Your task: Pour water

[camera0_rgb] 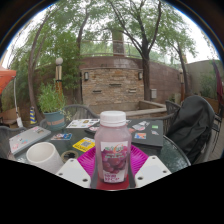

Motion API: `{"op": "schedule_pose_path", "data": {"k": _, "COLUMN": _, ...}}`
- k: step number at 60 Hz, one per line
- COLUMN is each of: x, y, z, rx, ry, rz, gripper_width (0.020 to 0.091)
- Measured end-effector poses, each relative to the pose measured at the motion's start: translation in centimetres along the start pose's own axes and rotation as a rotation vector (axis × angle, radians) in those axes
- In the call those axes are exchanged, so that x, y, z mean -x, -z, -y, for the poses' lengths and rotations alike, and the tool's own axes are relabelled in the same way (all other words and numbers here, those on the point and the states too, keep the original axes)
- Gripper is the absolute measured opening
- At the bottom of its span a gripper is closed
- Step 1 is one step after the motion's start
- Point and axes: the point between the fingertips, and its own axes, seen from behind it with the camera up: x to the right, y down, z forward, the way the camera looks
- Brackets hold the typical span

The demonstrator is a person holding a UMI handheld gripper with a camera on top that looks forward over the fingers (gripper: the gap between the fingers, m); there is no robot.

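While the gripper is pointing forward over a round outdoor table, a clear plastic bottle is standing upright between its two fingers. Its white cap is sitting on top, a white label is wrapping the upper body, and the lower part is showing pink, with the magenta pads showing just behind it. The white finger plates are flanking the bottle's base on either side; they are lying close against it, but whether both are actually pressing on it or leaving a slight gap is something I cannot tell from this single view. The bottle's foot is dropping out of sight, so I cannot say whether it is resting on the table or hanging lifted.

Just left of the bottle, a white cup is sitting on the tabletop with its open mouth facing up, near the left finger. Between the cup and the bottle, a small yellow packet is lying flat. Beyond them, magazines and other printed papers are lying scattered across the table, and a potted plant is standing further back on the left. A dark bag is slumping on a chair to the right. Behind everything, a stone wall and leafy trees are filling the background under a bright sky.
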Motion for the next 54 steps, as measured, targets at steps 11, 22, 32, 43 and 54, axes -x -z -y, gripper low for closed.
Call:
{"op": "schedule_pose_path", "data": {"k": 11, "x": 0.2, "y": 0.0, "z": -0.1, "rx": 0.003, "ry": 0.043, "rz": -0.002, "gripper_width": 0.0529}}
{"op": "schedule_pose_path", "data": {"k": 22, "x": 0.3, "y": 0.1, "z": -1.2, "rx": 0.061, "ry": 0.031, "rz": 0.016, "gripper_width": 0.0612}}
{"op": "schedule_pose_path", "data": {"k": 32, "x": -0.8, "y": 2.3, "z": -2.0, "rx": 0.129, "ry": 0.016, "rz": -0.021, "gripper_width": 0.0793}}
{"op": "schedule_pose_path", "data": {"k": 43, "x": 1.8, "y": 10.8, "z": 0.0, "rx": 0.095, "ry": 0.004, "rz": 0.024, "gripper_width": 0.0833}}
{"op": "schedule_pose_path", "data": {"k": 54, "x": 4.9, "y": 22.1, "z": 0.8, "rx": 0.041, "ry": -0.006, "rz": 0.031, "gripper_width": 0.0832}}
